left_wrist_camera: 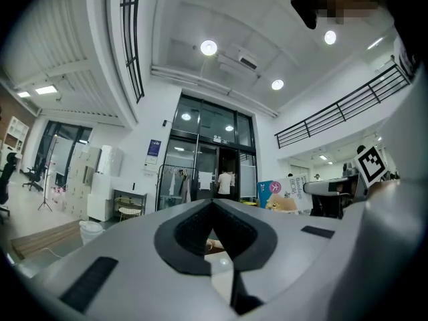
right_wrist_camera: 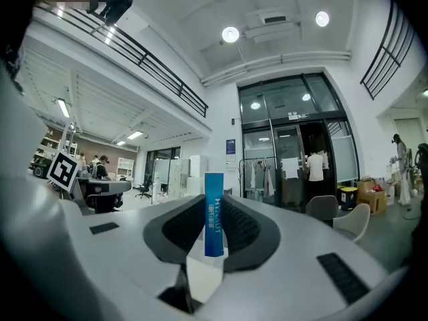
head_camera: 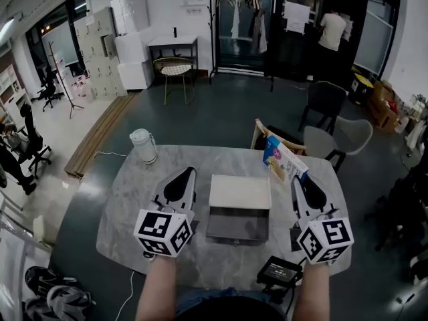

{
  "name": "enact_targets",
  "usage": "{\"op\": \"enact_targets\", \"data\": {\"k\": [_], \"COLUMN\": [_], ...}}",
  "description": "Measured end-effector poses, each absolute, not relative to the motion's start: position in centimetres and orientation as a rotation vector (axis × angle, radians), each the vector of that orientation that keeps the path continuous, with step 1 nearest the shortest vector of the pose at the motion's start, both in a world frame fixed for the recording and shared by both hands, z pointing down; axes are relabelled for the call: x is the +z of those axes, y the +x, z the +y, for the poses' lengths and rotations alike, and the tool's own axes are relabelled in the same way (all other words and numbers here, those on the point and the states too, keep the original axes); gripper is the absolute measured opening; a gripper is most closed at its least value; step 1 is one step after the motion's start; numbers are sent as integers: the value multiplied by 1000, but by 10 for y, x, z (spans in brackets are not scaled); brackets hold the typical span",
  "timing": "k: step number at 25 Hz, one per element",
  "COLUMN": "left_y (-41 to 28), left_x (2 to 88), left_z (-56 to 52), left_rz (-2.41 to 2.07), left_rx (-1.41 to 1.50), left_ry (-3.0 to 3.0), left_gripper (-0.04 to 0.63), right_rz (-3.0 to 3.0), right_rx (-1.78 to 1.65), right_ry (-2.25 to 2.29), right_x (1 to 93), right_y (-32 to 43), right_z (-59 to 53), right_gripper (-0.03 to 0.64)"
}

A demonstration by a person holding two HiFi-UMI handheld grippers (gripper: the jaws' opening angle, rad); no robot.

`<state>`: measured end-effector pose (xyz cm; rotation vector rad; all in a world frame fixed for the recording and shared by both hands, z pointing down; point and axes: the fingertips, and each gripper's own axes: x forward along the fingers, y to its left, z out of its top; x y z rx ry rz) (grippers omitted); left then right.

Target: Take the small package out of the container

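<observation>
Right gripper (head_camera: 297, 179) clenched on the small package (right_wrist_camera: 214, 212), a thin blue pack held upright over the far right edge of the counter (head_camera: 134, 199), outside the open container (head_camera: 239, 225) at the counter's middle. Left gripper (left_wrist_camera: 212, 206) closed on nothing, left of the container.

With both pointing forward, left claw (head_camera: 186, 173) closed and right claw (head_camera: 296, 179) clamped
</observation>
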<state>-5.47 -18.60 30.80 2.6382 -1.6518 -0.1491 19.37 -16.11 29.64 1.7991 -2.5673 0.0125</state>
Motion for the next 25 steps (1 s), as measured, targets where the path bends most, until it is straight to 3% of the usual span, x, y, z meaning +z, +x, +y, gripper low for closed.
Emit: {"op": "enact_targets", "data": {"k": [25], "left_y": [-52], "left_x": [300], "left_z": [-193], "left_rz": [-1613], "left_rx": [-146], "left_ry": [2677], "left_gripper": [11], "right_rz": [-2545], "right_rx": [53], "right_ry": [1825], "right_x": [299], "right_y": [193], "right_z": [-160], "right_gripper": [89]}}
